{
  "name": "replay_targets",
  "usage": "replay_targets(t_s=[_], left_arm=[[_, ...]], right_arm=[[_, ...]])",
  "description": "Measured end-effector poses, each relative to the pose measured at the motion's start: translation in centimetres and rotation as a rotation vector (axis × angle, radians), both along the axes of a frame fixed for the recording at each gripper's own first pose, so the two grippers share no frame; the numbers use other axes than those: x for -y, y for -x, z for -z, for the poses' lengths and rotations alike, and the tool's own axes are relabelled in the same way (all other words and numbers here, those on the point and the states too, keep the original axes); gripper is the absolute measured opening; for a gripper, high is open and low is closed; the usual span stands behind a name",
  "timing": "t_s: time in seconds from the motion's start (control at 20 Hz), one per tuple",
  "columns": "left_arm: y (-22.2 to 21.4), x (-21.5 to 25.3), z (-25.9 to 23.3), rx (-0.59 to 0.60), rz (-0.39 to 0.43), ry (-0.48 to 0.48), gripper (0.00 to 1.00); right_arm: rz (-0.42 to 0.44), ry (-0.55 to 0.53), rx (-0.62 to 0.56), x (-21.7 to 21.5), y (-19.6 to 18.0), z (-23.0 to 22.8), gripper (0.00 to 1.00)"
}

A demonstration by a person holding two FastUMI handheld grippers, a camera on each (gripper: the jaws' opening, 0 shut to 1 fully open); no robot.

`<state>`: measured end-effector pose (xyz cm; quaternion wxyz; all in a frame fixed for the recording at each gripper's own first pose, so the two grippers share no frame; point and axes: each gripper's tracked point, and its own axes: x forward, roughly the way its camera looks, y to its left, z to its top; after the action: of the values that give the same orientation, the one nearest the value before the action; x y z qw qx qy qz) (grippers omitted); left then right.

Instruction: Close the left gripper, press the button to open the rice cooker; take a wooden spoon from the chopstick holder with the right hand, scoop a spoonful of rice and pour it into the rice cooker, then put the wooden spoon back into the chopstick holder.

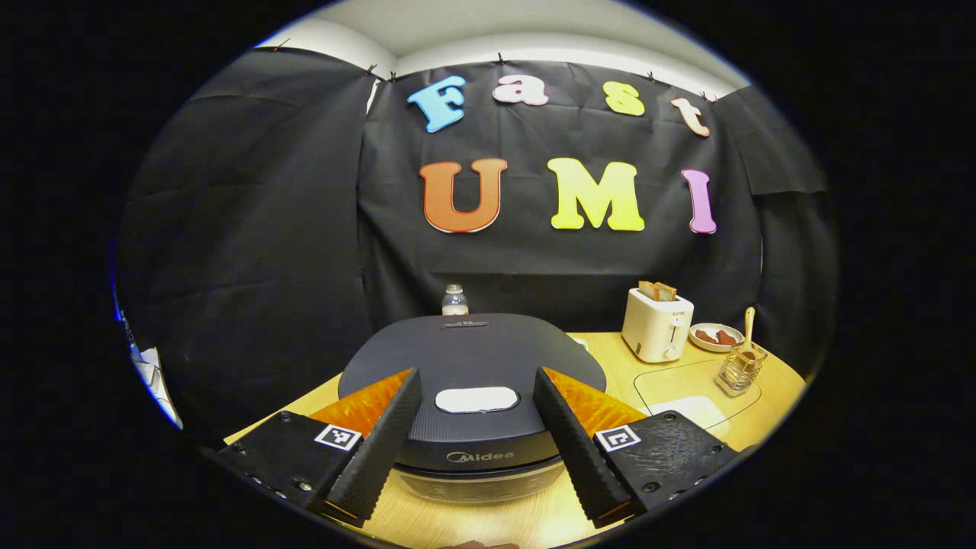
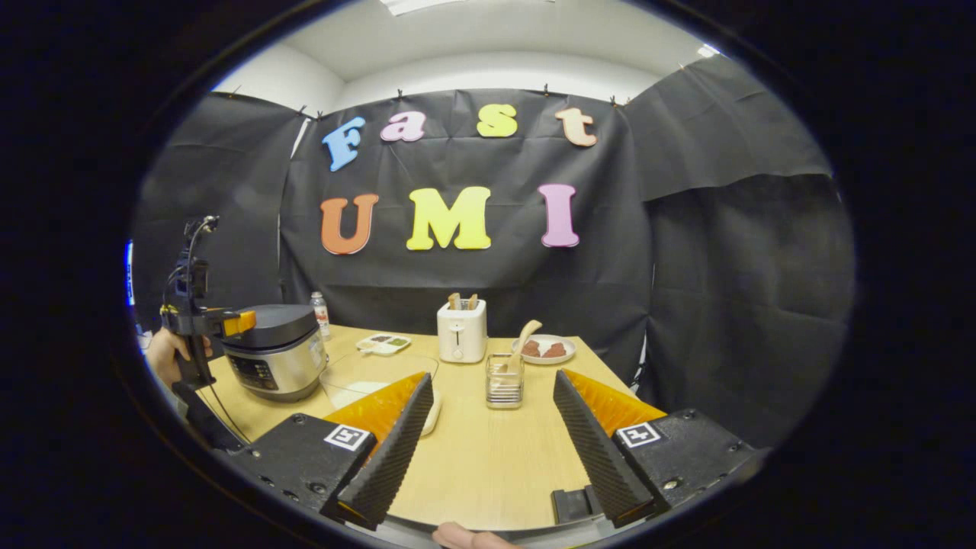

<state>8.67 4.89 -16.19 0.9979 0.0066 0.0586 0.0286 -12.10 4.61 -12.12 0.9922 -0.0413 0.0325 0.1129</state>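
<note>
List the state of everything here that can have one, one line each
Rice cooker: lid shut.
Left gripper: open, over the lid button.
Right gripper: open, holding nothing.
Spoon: standing in the holder.
Toaster: bread in the slots.
Bottle: upright, capped.
</note>
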Motion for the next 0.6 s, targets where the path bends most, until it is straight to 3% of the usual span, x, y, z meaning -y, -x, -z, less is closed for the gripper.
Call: replay_targets(t_s=[0.2, 0.6], left_arm=[[-0.1, 0.0, 0.4, 0.041, -0.008, 0.012, 0.97], [-0.1, 0.0, 0.7, 0.003, 0.003, 0.003, 0.97]], right_arm=[[-0.021, 0.013, -0.016, -0.8, 0.9, 0.2, 1.00], [-0.002, 0.021, -0.006, -0.8, 1.5, -1.1, 1.00]])
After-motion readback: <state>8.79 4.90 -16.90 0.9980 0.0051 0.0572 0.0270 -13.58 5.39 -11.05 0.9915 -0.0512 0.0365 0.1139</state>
